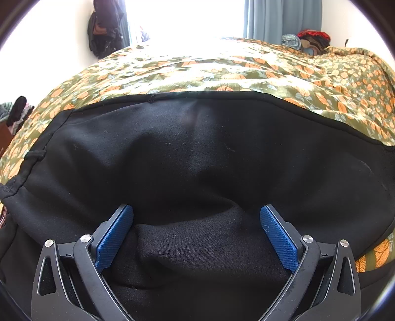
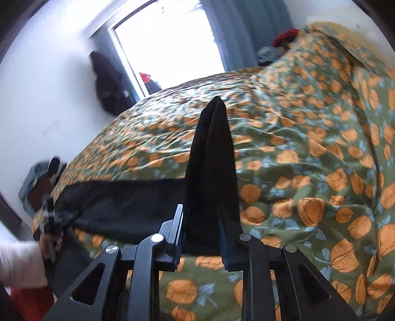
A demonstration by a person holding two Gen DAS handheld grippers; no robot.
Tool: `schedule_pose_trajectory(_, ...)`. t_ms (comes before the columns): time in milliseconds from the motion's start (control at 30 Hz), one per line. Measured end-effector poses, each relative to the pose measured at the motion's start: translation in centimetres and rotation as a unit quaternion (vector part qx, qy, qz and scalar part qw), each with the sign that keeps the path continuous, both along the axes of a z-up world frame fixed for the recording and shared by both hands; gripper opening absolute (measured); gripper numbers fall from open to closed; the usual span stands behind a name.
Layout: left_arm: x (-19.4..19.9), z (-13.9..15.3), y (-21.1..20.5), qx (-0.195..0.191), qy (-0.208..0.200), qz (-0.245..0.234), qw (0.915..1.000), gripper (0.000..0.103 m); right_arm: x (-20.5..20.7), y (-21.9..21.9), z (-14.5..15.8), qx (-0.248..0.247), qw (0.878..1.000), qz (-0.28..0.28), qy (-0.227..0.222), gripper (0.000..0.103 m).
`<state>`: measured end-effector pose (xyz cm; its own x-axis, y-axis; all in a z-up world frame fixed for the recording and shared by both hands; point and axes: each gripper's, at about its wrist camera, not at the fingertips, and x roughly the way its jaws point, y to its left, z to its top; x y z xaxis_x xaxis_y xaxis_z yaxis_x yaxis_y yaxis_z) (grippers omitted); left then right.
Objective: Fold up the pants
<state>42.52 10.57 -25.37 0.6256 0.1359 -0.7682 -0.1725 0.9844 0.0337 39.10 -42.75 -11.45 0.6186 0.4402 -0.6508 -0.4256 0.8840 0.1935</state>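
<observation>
Black pants (image 1: 197,158) sprawl across the lower frame on the floral bedspread (image 1: 172,71), left gripper (image 1: 196,217) spread wide above them, right gripper (image 2: 201,217) clenched on a leg end, best carried across taut and level.

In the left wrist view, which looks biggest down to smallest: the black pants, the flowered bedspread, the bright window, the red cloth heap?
1. Black pants, nearest the camera.
2. Flowered bedspread.
3. Bright window.
4. Red cloth heap, farthest, so its true size is unsure.
</observation>
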Motion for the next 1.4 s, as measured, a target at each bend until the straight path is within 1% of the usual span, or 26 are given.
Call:
schedule_pose_trajectory(67,0.0,0.0,0.0,0.001,0.001,0.0,1.0,0.102,-3.8,1.7,-0.3,-0.046,0.997,0.062,0.007,0.02)
schedule_pose_trajectory(100,0.0,-0.1,0.0,0.002,0.002,0.001,1.0,0.102,-5.3,1.6,-1.0,-0.066,0.995,0.076,0.016,0.019)
schedule_pose_trajectory(133,0.1,-0.1,0.0,0.002,0.002,0.001,1.0,0.102,-6.3,0.9,-2.0,-0.085,0.993,0.074,0.028,0.019)
schedule_pose_trajectory(167,0.1,-0.1,0.0,0.003,0.003,0.001,1.0,0.102,-7.4,-0.6,-3.3,-0.102,0.993,0.053,0.04,0.019)
schedule_pose_trajectory(233,0.1,0.0,-0.1,0.005,0.004,0.001,1.0,0.102,-8.3,-5.0,-6.0,-0.131,0.988,-0.03,0.072,0.019)
schedule_pose_trajectory(300,0.2,0.0,-0.2,0.009,0.008,0.002,0.9999,0.102,-8.1,-10.3,-8.2,-0.142,0.974,-0.138,0.108,0.02)
schedule_pose_trajectory(333,0.3,0.1,-0.3,0.011,0.01,0.003,0.9999,0.102,-8.3,-12.6,-8.3,-0.135,0.966,-0.188,0.113,0.02)
schedule_pose_trajectory(367,0.3,0.1,-0.3,0.014,0.011,0.003,0.9998,0.102,-8.8,-14.3,-8.1,-0.114,0.961,-0.225,0.113,0.023)
schedule_pose_trajectory(400,0.3,0.1,-0.4,0.016,0.013,0.004,0.9998,0.102,-9.2,-15.4,-7.4,-0.104,0.953,-0.265,0.108,0.04)
schedule_pose_trajectory(433,0.4,0.2,-0.4,0.018,0.015,0.004,0.9997,0.102,-9.8,-16.0,-6.7,-0.094,0.946,-0.294,0.098,0.051)
schedule_pose_trajectory(467,0.4,0.3,-0.5,0.019,0.018,0.005,0.9996,0.102,-10.4,-16.0,-5.9,-0.078,0.945,-0.308,0.084,0.068)
schedule_pose_trajectory(500,0.5,0.3,-0.5,0.02,0.021,0.006,0.9996,0.102,-11.1,-15.5,-5.0,-0.065,0.945,-0.314,0.067,0.072)
schedule_pose_trajectory(567,0.7,0.7,-0.6,0.022,0.034,0.011,0.9991,0.102,-11.8,-13.5,-3.6,-0.053,0.948,-0.31,0.046,0.072)
schedule_pose_trajectory(667,0.5,2.5,-1.0,0.027,0.06,0.012,0.9978,0.101,-13.1,-8.1,-1.9,-0.023,0.962,-0.272,0.018,0.074)
schedule_pose_trajectory(733,-0.9,4.1,-1.5,0.011,0.053,0.005,0.9985,0.101,-13.6,-3.9,-1.9,0.007,0.971,-0.238,0.014,0.078)
schedule_pose_trajectory(800,-3.3,5.8,-2.3,-0.017,0.036,-0.017,0.9991,0.101,-14.3,0.7,-2.7,0.026,0.98,-0.197,0.02,0.078)
schedule_pose_trajectory(833,-4.6,6.4,-2.8,-0.028,0.031,-0.029,0.9987,0.101,-14.5,2.8,-3.4,0.025,0.983,-0.18,0.022,0.078)
schedule_pose_trajectory(900,-7.5,7.2,-4.0,-0.047,0.024,-0.052,0.9973,0.102,-14.3,6.2,-4.8,0.011,0.988,-0.15,0.042,0.078)
schedule_pose_trajectory(967,-10.2,7.0,-5.1,-0.063,0.021,-0.069,0.9954,0.102,-14.4,8.7,-6.0,-0.014,0.992,-0.11,0.053,0.078)
schedule_pose_trajectory(1000,-11.3,6.4,-5.6,-0.066,0.024,-0.074,0.9948,0.102,-14.6,9.6,-6.9,-0.04,0.993,-0.093,0.059,0.078)
schedule_pose_trajectory(1067,-12.6,4.5,-6.4,-0.058,0.045,-0.076,0.9944,0.102,-14.2,10.5,-9.4,-0.09,0.989,-0.083,0.087,0.079)
schedule_pose_trajectory(1100,-12.8,3.4,-6.6,-0.052,0.061,-0.072,0.9942,0.102,-14.3,10.4,-10.1,-0.09,0.988,-0.084,0.09,0.08)
schedule_pose_trajectory(1133,-12.9,2.6,-6.7,-0.05,0.072,-0.066,0.994,0.102,-14.3,10.0,-10.2,-0.076,0.99,-0.087,0.087,0.081)
schedule_pose_trajectory(1167,-13.3,2.3,-6.7,-0.049,0.068,-0.059,0.9947,0.102,-14.3,9.7,-10.1,-0.062,0.99,-0.088,0.089,0.084)
schedule_pose_trajectory(1300,-13.4,3.6,-6.1,-0.071,0.053,-0.042,0.9951,0.102,-14.8,9.1,-9.8,-0.045,0.991,-0.092,0.083,0.085)
schedule_pose_trajectory(1400,-13.0,4.2,-5.3,-0.058,0.019,-0.022,0.9979,0.102,-15.2,8.8,-8.6,-0.018,0.991,-0.11,0.078,0.085)
